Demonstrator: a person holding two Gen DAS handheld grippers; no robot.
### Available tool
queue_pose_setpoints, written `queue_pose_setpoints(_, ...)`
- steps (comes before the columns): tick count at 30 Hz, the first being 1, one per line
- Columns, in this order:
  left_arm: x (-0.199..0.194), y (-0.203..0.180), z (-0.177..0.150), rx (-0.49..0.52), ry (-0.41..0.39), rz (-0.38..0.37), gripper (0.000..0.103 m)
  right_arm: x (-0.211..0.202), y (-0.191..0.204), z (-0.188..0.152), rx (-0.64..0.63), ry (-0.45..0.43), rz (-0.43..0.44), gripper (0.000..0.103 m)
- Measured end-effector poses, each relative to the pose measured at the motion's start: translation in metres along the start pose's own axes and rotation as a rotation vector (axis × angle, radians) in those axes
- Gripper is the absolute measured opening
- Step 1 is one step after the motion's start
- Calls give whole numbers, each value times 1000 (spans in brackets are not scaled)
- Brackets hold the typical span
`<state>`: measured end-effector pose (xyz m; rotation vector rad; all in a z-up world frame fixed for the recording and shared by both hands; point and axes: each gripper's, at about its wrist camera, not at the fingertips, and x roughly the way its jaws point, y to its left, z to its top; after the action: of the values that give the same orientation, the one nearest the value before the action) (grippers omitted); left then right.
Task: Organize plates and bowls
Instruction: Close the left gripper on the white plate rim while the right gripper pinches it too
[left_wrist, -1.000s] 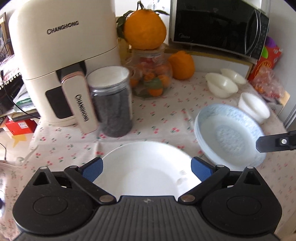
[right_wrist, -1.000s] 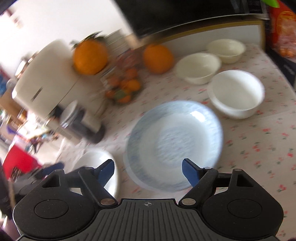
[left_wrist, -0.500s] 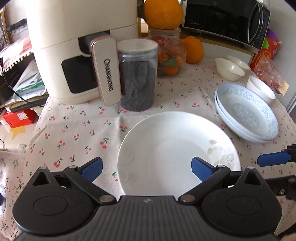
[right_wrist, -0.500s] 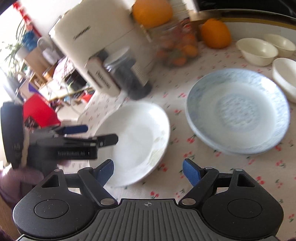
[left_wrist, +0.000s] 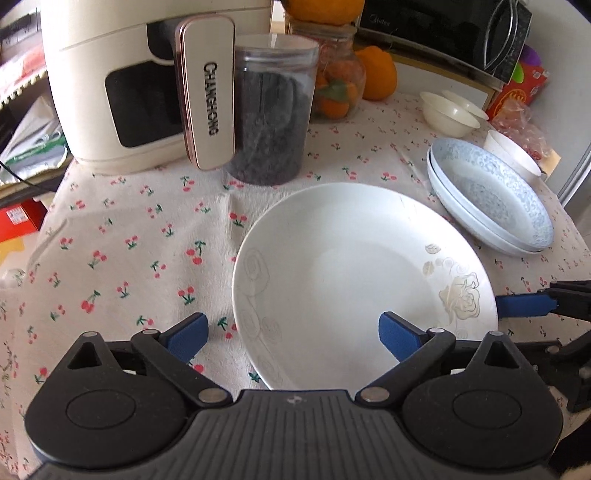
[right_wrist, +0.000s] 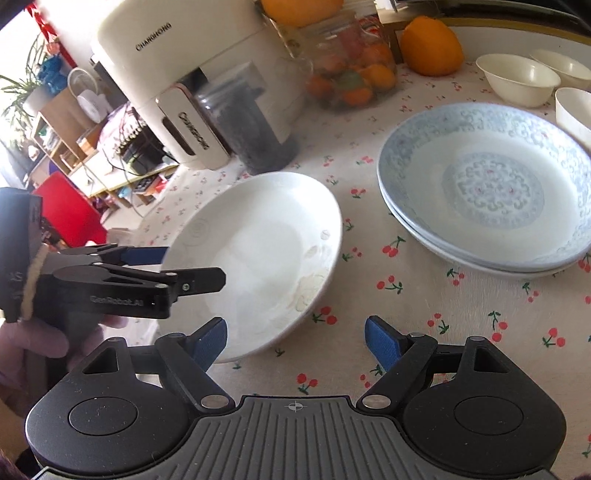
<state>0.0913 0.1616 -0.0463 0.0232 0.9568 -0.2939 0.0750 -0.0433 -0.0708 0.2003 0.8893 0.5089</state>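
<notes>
Since a second ago both my hand-held grippers have dropped toward the white plate (left_wrist: 354, 280), which now fills my left view. My left hand-held gripper (left_wrist: 293, 332) is open over its near rim; my right hand-held gripper (right_wrist: 295, 338) is open beside it. Two blue plates (right_wrist: 484, 184) sit stacked by the tabletop's (left_wrist: 129, 236) right edge, three bowls (right_wrist: 521, 83) at the far right corner.

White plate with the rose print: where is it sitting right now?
The white plate lies flat on the cherry tablecloth, centre of the left wrist view, just ahead of the open left tool. The dark jar stands behind it; the blue plates lie to its right.
</notes>
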Motion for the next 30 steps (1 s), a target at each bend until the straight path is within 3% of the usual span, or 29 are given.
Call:
queue_pose_setpoints(4,-1,0,-2,2,-1,-4,91,4,9,-2,-38,-11,-5,87)
queue_pose_setpoints(14,-5,7,1,-29,-8,-16,63,7,16,-4,-65,-23,5,87)
queue_pose_setpoints(25,-6,8,3,-37,-8,-10,49,10,12,-1,-55,-61,-43,85)
queue_pose_setpoints(29,-6,13,4,-60,-10,-14,40,11,14,0,-65,-62,-51,74)
queue_pose_setpoints(30,-6,13,5,-65,-11,-14,37,11,14,0,-73,-61,-54,65)
